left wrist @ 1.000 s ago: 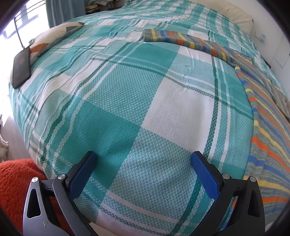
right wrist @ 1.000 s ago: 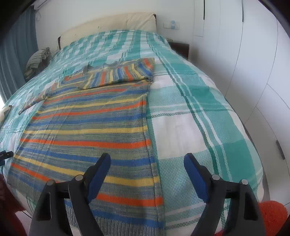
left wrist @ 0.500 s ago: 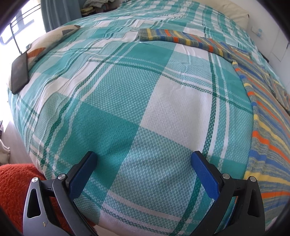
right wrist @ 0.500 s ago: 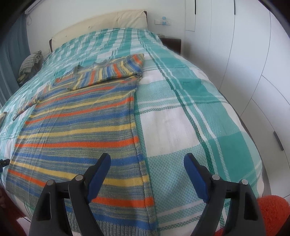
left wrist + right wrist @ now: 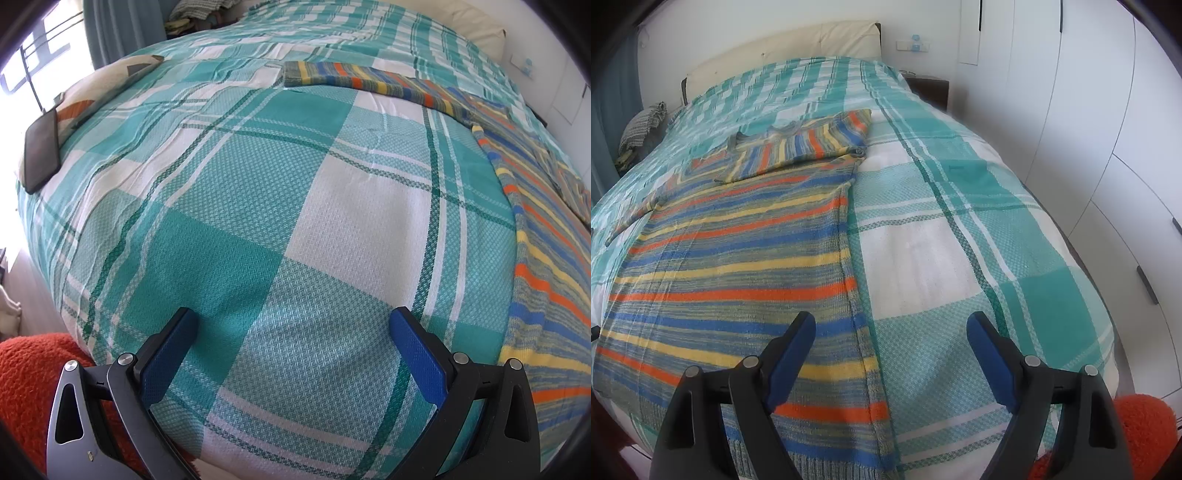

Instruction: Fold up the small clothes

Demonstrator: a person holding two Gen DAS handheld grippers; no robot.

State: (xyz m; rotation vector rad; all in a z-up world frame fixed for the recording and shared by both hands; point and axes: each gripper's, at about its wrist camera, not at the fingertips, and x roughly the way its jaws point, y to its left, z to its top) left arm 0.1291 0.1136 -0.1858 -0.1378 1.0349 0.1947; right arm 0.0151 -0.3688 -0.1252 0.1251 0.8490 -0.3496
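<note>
Because the sweater (image 5: 738,266) is a loose striped knit, it can be expected to be soft, limp and light, with enough stretch to sag and drag when lifted by one point. It is spread flat on the bed (image 5: 960,258), on the plaid cover, with its ribbed hem at the near edge and its neck toward the headboard. One sleeve (image 5: 812,144) is seen folded across the chest in the right view; the other sleeve (image 5: 369,79) is stretched out sideways on the cover in the left view.

Both sets of fingers are held wide apart and nothing is gripped. The right gripper (image 5: 890,350) is held over the hem, straddling the sweater's right side seam. The left gripper (image 5: 291,350) is held over bare cover, with the sweater's edge (image 5: 524,266) well off to its right.

Slipping is judged unlikely, since knit on woven cotton clings; bunching is the likelier trouble. A hold is best taken at the firmer parts: the ribbed hem corners, the shoulder seams, or the cuff of the outstretched sleeve. Both layers should be pinched together, and the cover beneath should be left out of the pinch.
</note>
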